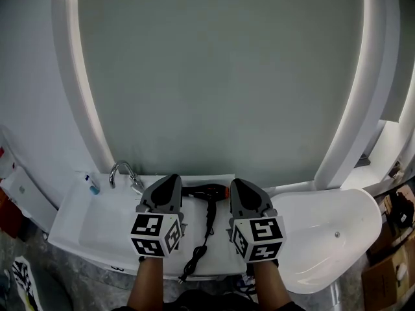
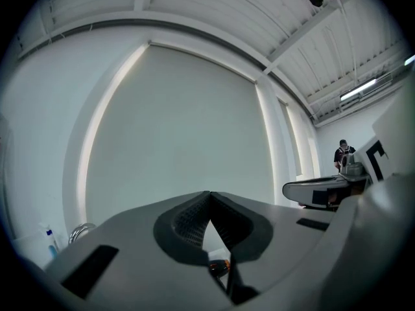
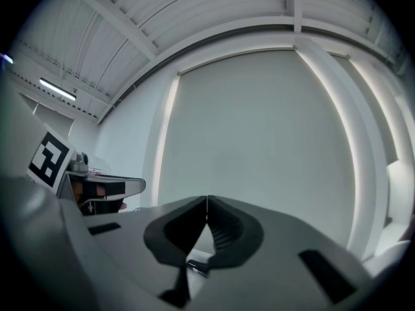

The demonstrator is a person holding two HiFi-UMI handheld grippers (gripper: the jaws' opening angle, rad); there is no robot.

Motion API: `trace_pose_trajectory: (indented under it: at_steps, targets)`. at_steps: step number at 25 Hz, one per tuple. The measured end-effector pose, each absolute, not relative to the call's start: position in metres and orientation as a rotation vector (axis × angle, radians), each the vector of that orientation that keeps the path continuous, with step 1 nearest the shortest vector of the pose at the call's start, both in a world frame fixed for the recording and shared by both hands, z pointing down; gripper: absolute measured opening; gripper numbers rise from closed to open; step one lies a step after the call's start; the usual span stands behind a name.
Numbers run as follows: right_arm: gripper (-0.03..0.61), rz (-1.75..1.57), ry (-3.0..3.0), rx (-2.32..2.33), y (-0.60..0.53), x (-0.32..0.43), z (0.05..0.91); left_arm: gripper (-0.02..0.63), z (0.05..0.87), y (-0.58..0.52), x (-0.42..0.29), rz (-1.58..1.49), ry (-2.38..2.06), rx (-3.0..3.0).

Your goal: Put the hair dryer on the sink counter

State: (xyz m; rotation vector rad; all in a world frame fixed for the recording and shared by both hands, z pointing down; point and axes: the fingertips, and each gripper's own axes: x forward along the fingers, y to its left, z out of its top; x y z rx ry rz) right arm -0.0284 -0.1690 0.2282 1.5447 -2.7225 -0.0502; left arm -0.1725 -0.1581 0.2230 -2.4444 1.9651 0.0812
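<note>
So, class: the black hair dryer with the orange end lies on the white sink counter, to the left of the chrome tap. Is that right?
No. The head view shows the black hair dryer lying on the white sink counter to the right of the chrome tap, not left.

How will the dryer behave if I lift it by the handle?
The dryer looks rigid, with its barrel set across the handle, so it may tip in a handle grip. Its cord looks floppy: it lies in loose bends towards the counter's front edge, so it would probably trail and drag.
</note>
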Motion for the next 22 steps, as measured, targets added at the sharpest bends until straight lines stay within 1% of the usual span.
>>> trace_pose_trajectory:
  at_steps: [10, 22]
  targets:
    - [0.021, -0.076, -2.750, 1.547, -0.169, -0.032, 0.224, 0.009, 0.220, -0.160, -0.173, 0.091, 1.962, -2.436]
    - [0.021, -0.085, -2.773, 1.535, -0.173, -0.033, 0.228, 0.009, 0.234, -0.163, -0.186, 0.131, 2.034, -2.435]
